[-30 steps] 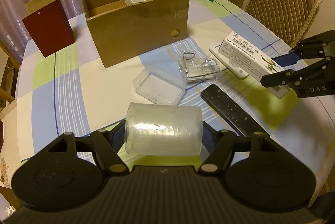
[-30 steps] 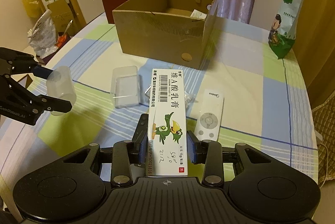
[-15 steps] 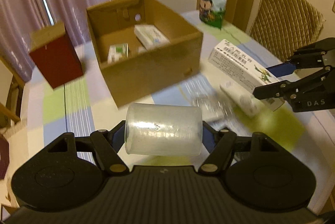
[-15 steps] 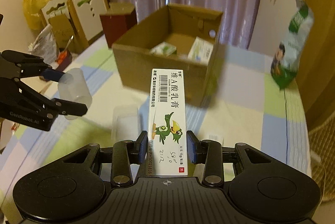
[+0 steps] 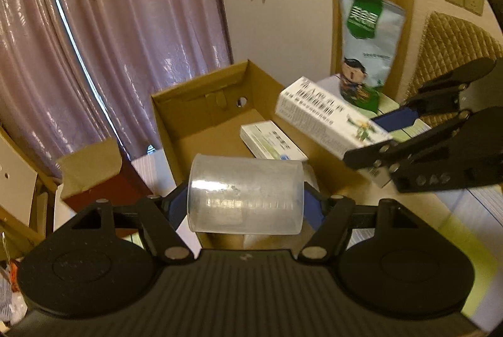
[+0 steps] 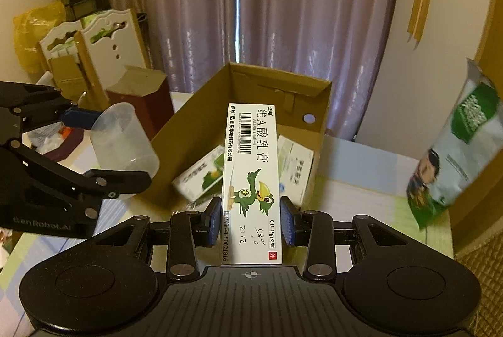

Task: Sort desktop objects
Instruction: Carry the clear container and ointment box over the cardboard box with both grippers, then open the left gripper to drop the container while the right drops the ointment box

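At left in the right wrist view, a clear plastic cup [image 6: 124,138] is pinched sideways by the left gripper [image 6: 110,148], at centre an ointment carton [image 6: 251,179] is clamped by the right gripper [image 6: 250,222] over the cardboard box [image 6: 201,129], so a collision or a slipped cup is judged possible.

My left camera sits just behind my left claw [image 5: 246,205] and looks forward along its fingers, slightly downward, very near the open cardboard box [image 5: 201,104] in the middle of the frame, with the curtain [image 5: 94,22] behind. My right camera sits behind my right claw [image 6: 251,220] and faces the same box [image 6: 279,91] from close. Both views share the box and the snack bag [image 5: 367,47] [image 6: 456,148]. Each camera sees the other claw: the right one [image 5: 389,132] at right edge, the left one [image 6: 103,148] at left edge.
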